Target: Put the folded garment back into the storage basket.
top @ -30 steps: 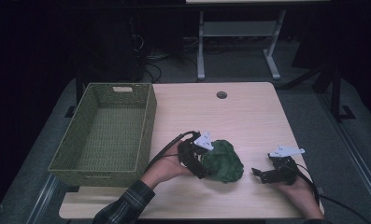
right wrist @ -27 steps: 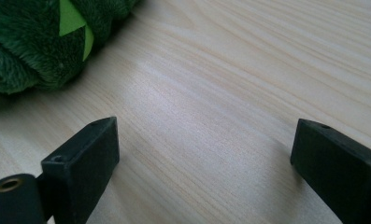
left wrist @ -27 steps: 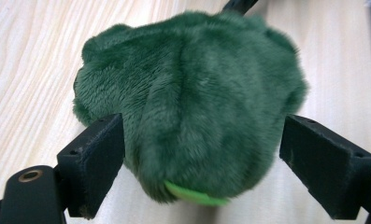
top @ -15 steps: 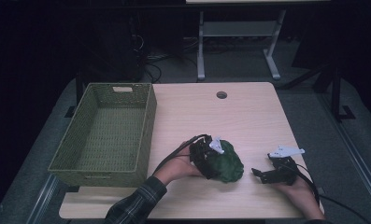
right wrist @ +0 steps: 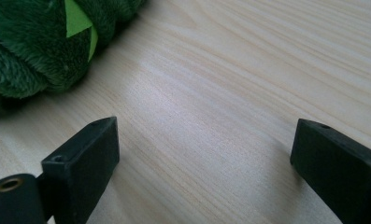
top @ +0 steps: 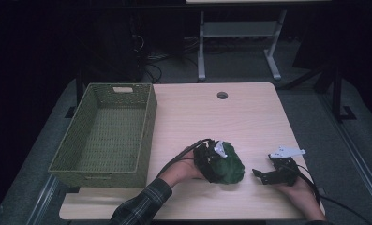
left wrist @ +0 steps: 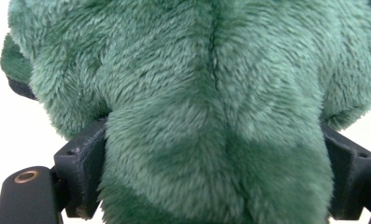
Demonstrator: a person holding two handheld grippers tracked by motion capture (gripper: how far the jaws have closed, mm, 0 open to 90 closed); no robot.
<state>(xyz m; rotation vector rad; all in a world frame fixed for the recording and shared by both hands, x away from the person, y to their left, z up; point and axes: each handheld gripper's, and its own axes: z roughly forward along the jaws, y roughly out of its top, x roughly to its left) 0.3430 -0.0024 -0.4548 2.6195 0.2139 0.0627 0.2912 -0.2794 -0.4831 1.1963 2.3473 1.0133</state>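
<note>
In the high view, the green plush toy [top: 229, 165] lies on the wooden table [top: 230, 117] in the lower middle of the frame, with the left gripper [top: 211, 161] pressed against its left side, a hand and a plaid sleeve [top: 144, 204] trailing from it to the bottom edge. The right gripper [top: 263, 175] rests on the table at the lower right, near the toy but apart from it, bare wood between them. A green woven basket [top: 106, 133] stands at the left of the frame, well apart from the toy, and a round hole [top: 222, 95] sits in the tabletop near its far edge. In the left gripper view, the plush toy [left wrist: 211, 107] covers nearly the whole frame, its lower part squeezed between the two black jaws at lower left and lower right, so this gripper is clamped on it. In the right gripper view, the jaws stand wide apart over bare table [right wrist: 230, 107] with nothing between them; the plush toy [right wrist: 38, 42] lies in the upper left corner, a light green tag [right wrist: 78, 23] on it.
</note>
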